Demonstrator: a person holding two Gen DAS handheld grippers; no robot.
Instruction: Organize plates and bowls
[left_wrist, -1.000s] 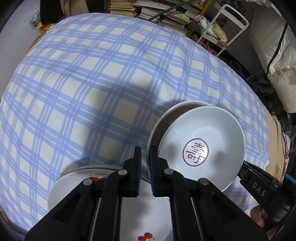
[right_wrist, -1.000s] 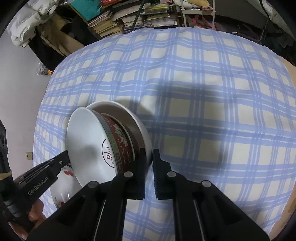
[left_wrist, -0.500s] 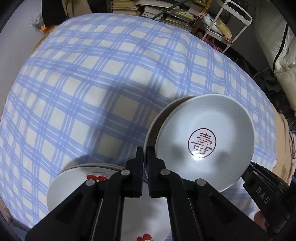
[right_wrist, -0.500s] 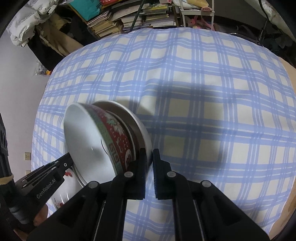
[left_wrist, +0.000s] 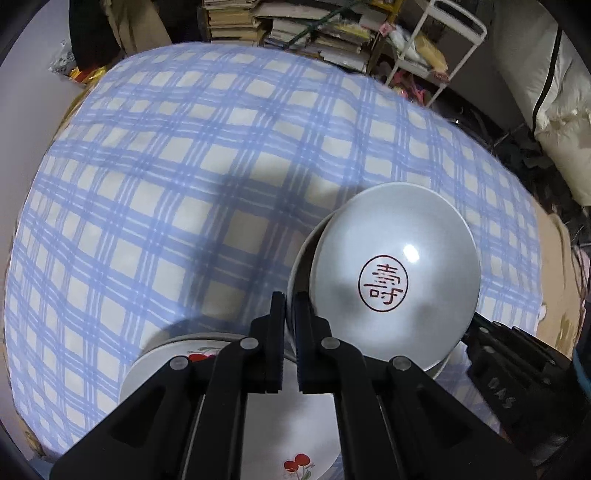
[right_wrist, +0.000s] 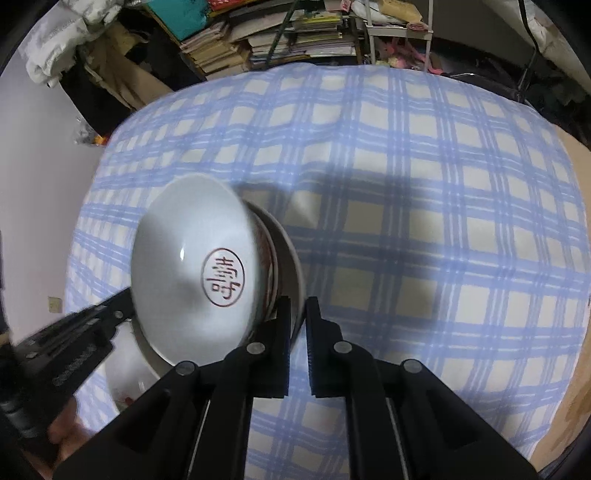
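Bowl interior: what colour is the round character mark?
Dark red, on the plain white inside of the bowl. Clearest in the left wrist view.

R tool (right_wrist: 297, 321) gripping plate (right_wrist: 293, 258) rim, bowl (right_wrist: 192, 266) tilted, checked cloth (right_wrist: 424, 221)

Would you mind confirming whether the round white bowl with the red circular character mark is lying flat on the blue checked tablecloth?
No: the white bowl with the red mark is tilted up on edge above the blue checked tablecloth.

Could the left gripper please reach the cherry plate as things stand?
Probably not yet: the left gripper is shut on the rim of the stacked bowls, though the cherry plate lies open just beneath it.
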